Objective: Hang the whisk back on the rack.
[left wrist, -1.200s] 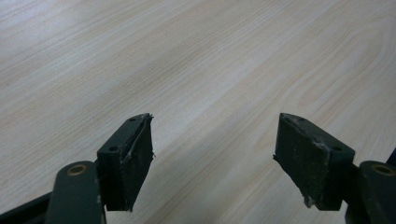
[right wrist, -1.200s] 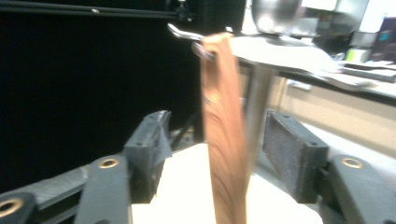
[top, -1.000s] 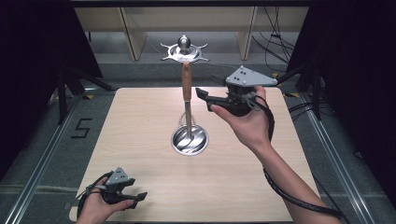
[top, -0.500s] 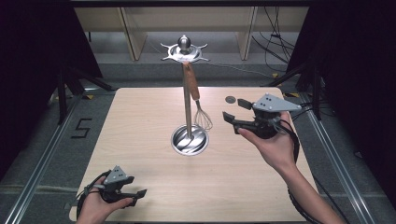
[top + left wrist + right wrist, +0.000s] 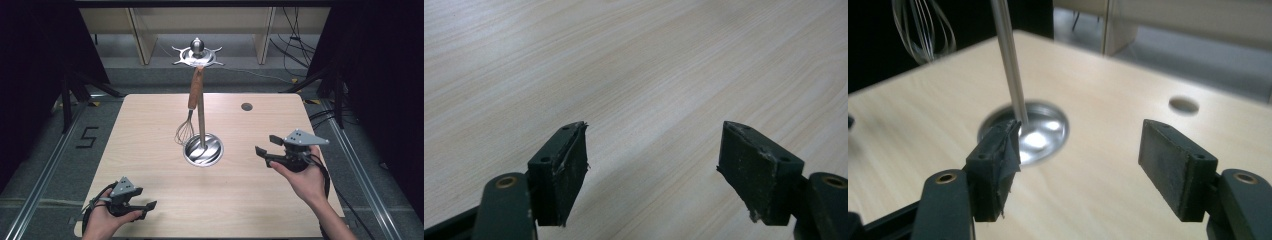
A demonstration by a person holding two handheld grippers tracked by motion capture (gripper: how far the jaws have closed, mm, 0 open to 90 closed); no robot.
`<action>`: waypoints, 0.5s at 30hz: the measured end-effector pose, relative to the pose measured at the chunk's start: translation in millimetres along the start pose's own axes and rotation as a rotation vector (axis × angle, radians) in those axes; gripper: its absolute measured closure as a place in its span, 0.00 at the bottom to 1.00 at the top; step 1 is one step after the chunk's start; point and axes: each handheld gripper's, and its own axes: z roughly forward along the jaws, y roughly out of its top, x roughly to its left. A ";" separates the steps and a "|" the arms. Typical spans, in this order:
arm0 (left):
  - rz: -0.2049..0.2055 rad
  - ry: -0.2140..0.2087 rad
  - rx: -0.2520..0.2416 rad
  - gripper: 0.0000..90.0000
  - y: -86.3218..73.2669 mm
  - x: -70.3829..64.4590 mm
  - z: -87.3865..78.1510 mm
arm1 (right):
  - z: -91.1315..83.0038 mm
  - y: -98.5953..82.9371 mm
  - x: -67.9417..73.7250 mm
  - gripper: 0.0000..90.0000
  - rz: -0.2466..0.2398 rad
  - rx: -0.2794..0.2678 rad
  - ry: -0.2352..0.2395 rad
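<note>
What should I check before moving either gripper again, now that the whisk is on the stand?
1. Whisk hanging from the stand's top hooks: ok.
2. Whisk free of both grippers: ok.
3. Right gripper open and empty: ok, jaws spread, nothing between them.
4. Left gripper open and empty: ok, bare tabletop between its jaws.
5. Stand base flat on the table: ok.
6. Whisk hanging still, not swinging: cannot tell.
</note>
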 end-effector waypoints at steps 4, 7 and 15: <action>-0.011 0.005 -0.014 0.30 -0.2 0.3 0.9 | 2.1 -27.3 -5.2 0.38 -0.003 0.068 -0.003; -0.011 0.008 -0.002 0.30 -0.8 1.8 0.6 | 3.7 -41.7 -7.8 0.37 0.032 0.114 -0.005; -0.032 0.003 -0.025 0.29 0.5 1.5 2.5 | 7.1 -60.7 -21.2 0.37 0.065 0.138 -0.036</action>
